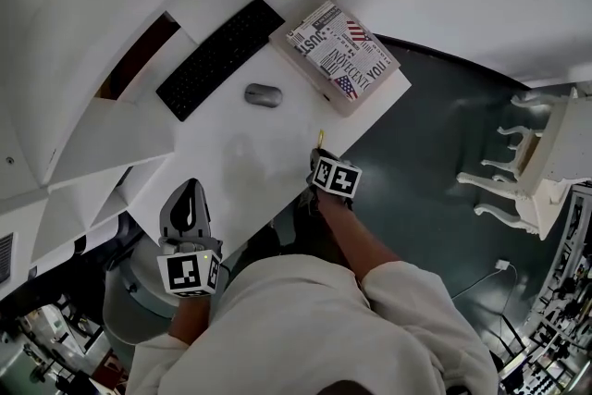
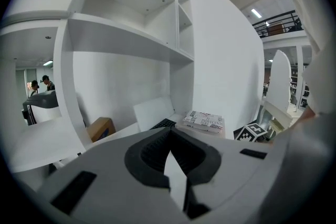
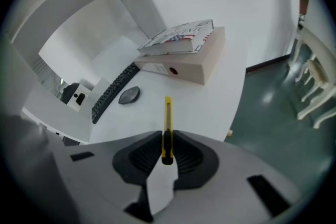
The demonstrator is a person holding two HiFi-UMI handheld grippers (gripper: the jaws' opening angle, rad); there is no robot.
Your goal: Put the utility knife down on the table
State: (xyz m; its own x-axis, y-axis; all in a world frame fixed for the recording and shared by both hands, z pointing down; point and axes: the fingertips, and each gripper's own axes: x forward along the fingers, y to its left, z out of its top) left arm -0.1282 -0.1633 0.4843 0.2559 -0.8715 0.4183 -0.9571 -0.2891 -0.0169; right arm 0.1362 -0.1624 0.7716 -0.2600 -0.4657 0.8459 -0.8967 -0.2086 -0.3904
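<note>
The right gripper (image 3: 167, 150) is clamped on the rear end of the yellow utility knife (image 3: 168, 118). It holds the knife over the worktop (image 1: 242, 164) near its front edge, apparently ready to lay it down. The left gripper (image 2: 170, 149), jaws together on nothing, waits off that edge.

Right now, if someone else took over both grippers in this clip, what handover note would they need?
Left gripper: shut, empty, by the table's near edge.
Right gripper: shut on the yellow utility knife, which points forward over the white table, toward the book.
Done: knife is gripped and brought over the table.
Left: lower it onto the bare patch short of the mouse, then open the jaws.
</note>
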